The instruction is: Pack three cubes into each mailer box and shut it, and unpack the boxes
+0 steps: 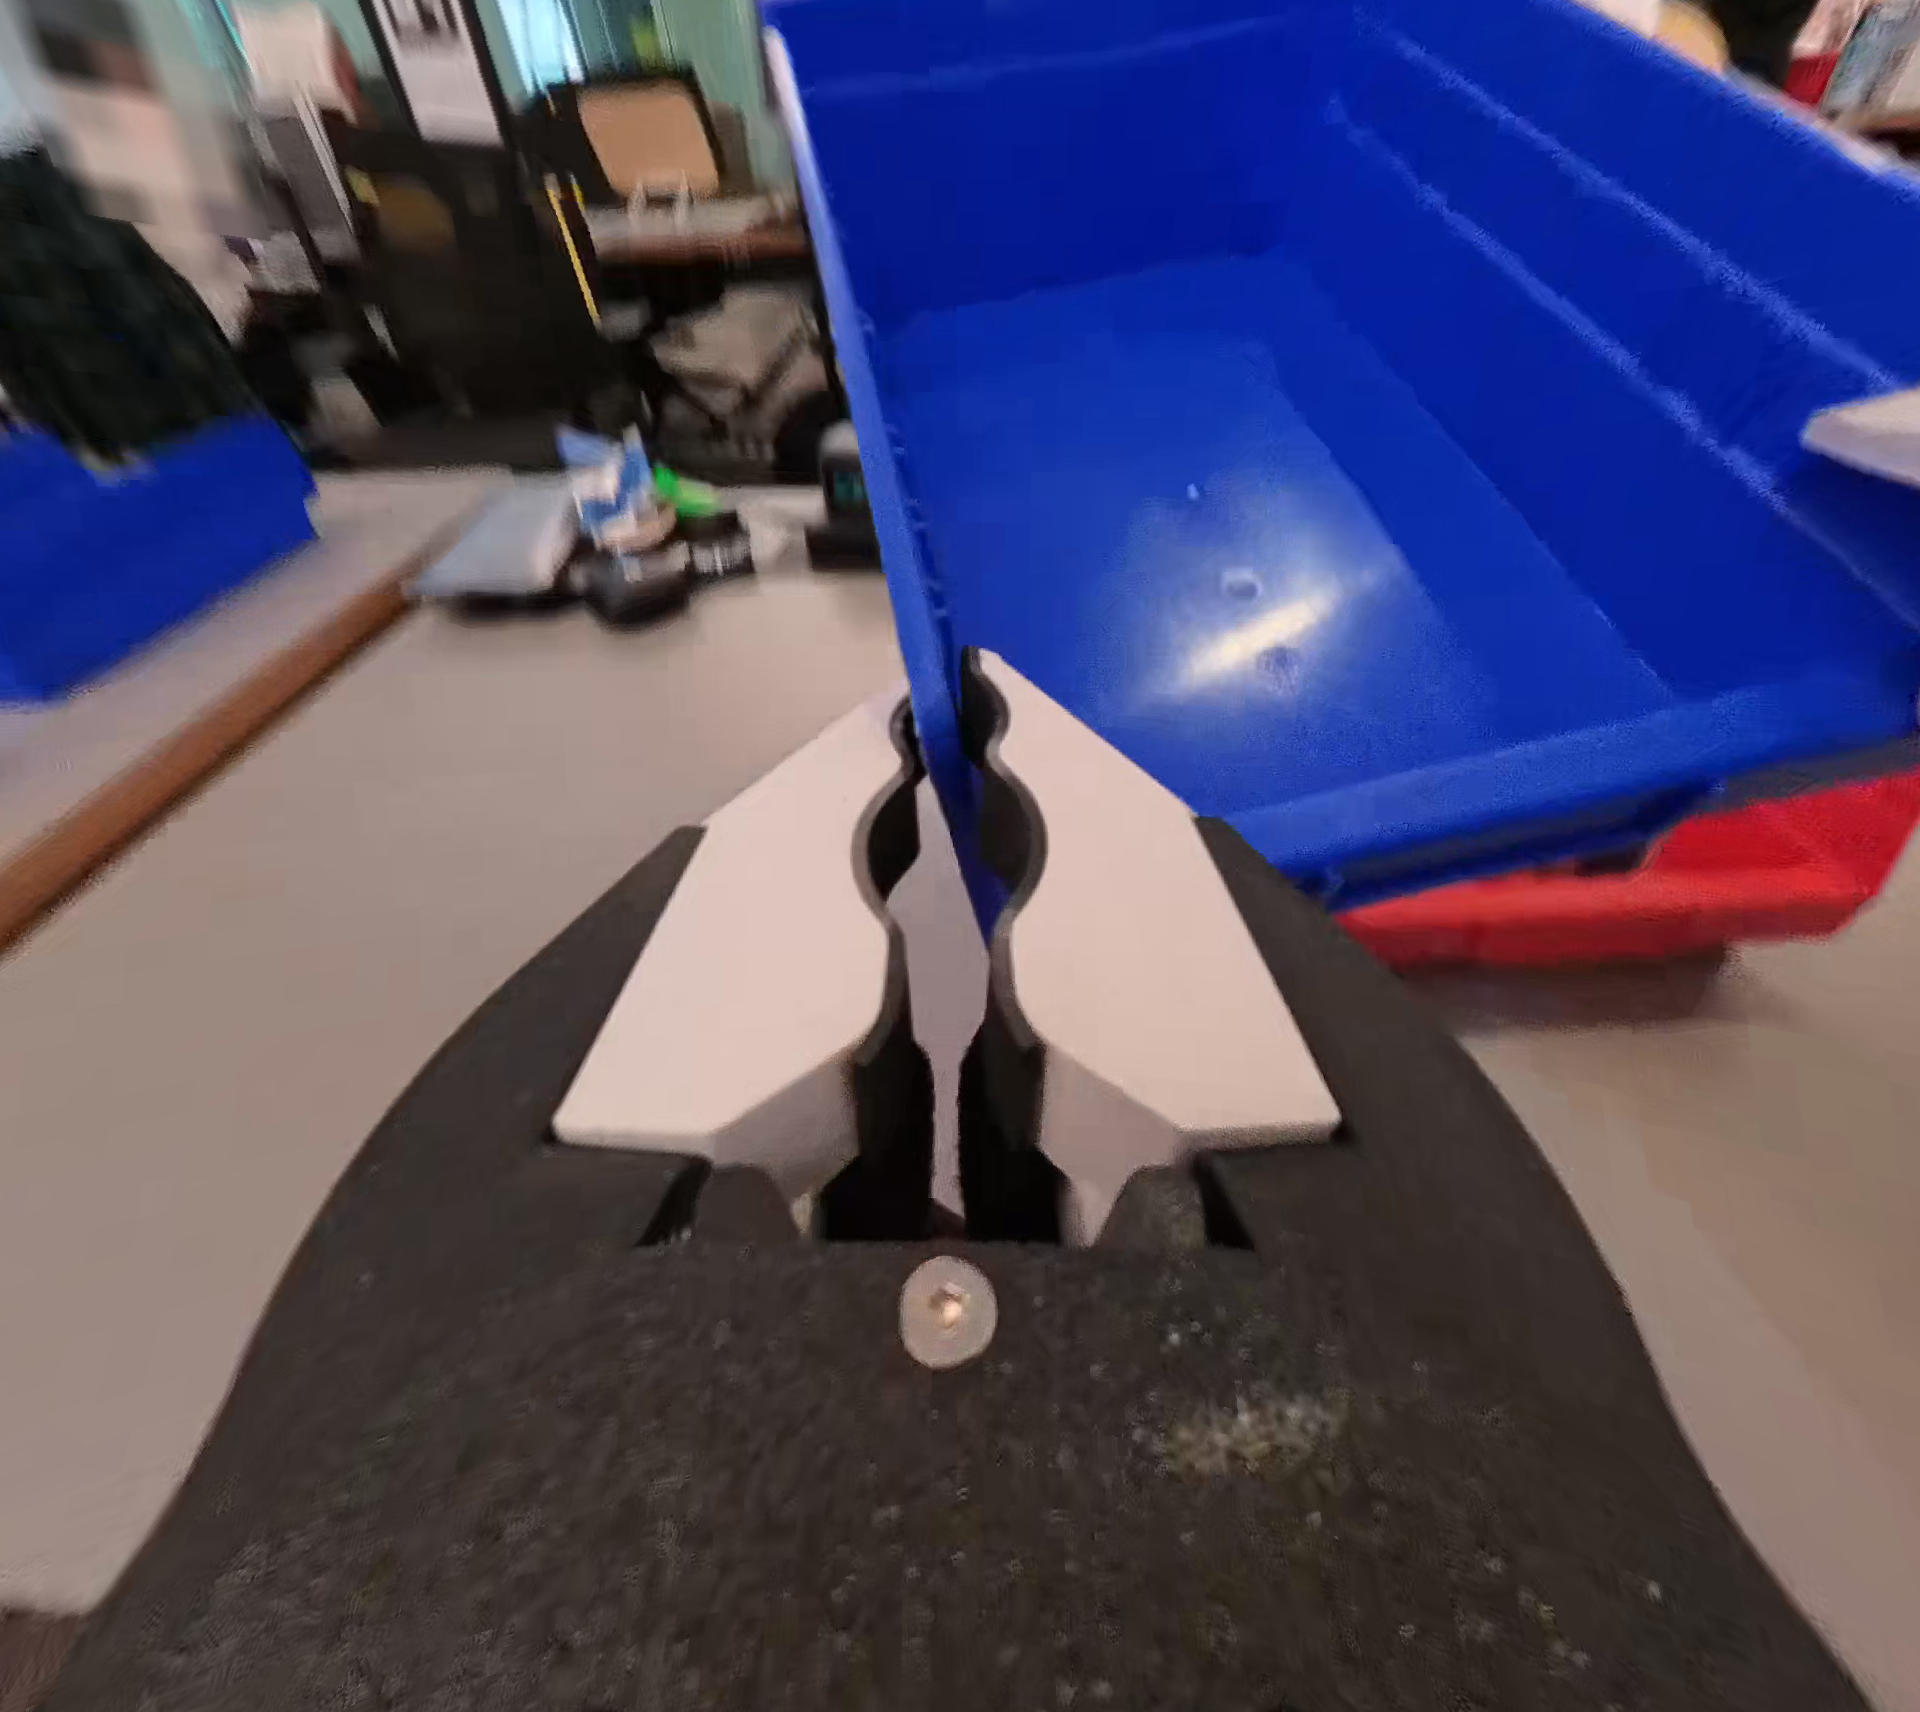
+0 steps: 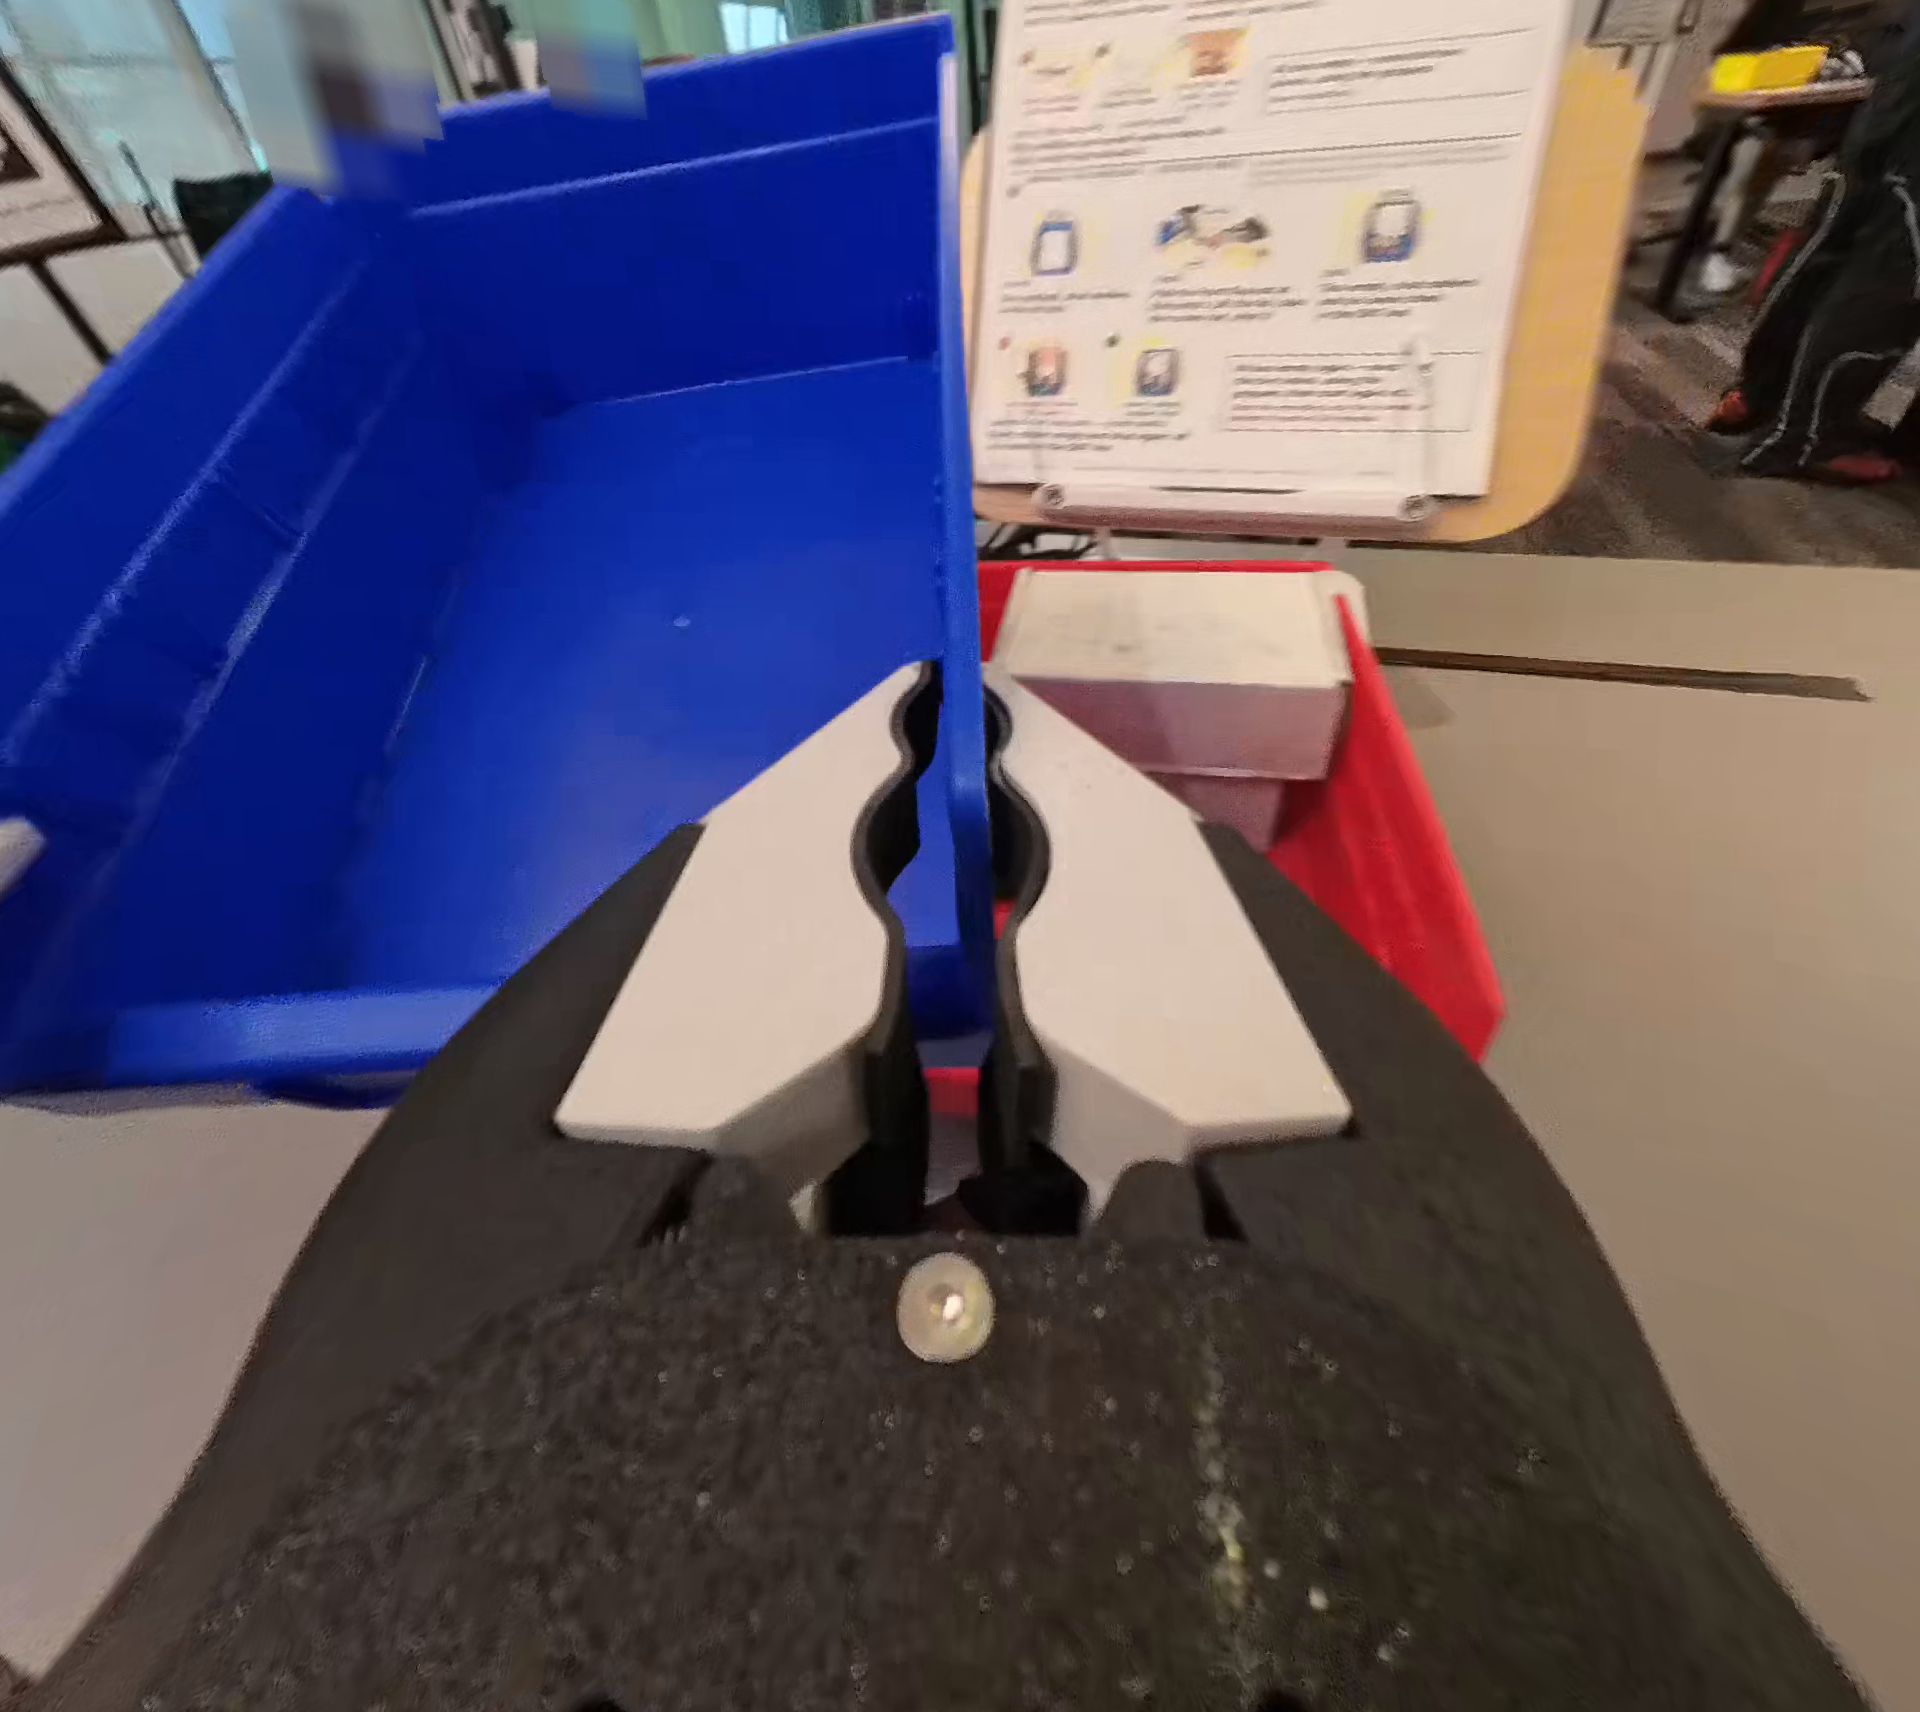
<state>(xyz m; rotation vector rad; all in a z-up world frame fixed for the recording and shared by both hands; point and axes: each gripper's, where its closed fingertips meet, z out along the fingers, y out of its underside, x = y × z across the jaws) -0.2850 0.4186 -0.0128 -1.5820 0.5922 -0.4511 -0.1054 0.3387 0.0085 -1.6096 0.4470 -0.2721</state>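
Between your two grippers, a large blue plastic bin (image 1: 1299,457) hangs tilted above the grey desk (image 1: 260,987), its smooth glossy floor bare. Your left gripper (image 1: 940,706) has its pale grey, wavy-edged jaws pinching the bin's thin left wall; your right gripper (image 2: 961,706) pinches the opposite wall the same way.

Only the left wrist view shows a second blue bin (image 1: 135,550) far off on the desk, small blurred clutter beyond it, and a red bin (image 1: 1662,893) peeking out beneath the blue one.

Only the right wrist view looks into that red bin (image 2: 1392,831): white cardboard mailer boxes (image 2: 1174,675) sit stacked inside, lids shut, just beside the blue wall. Behind them an instruction sheet (image 2: 1268,135) stands on a rounded wooden board. Cubes cannot be seen in either view.
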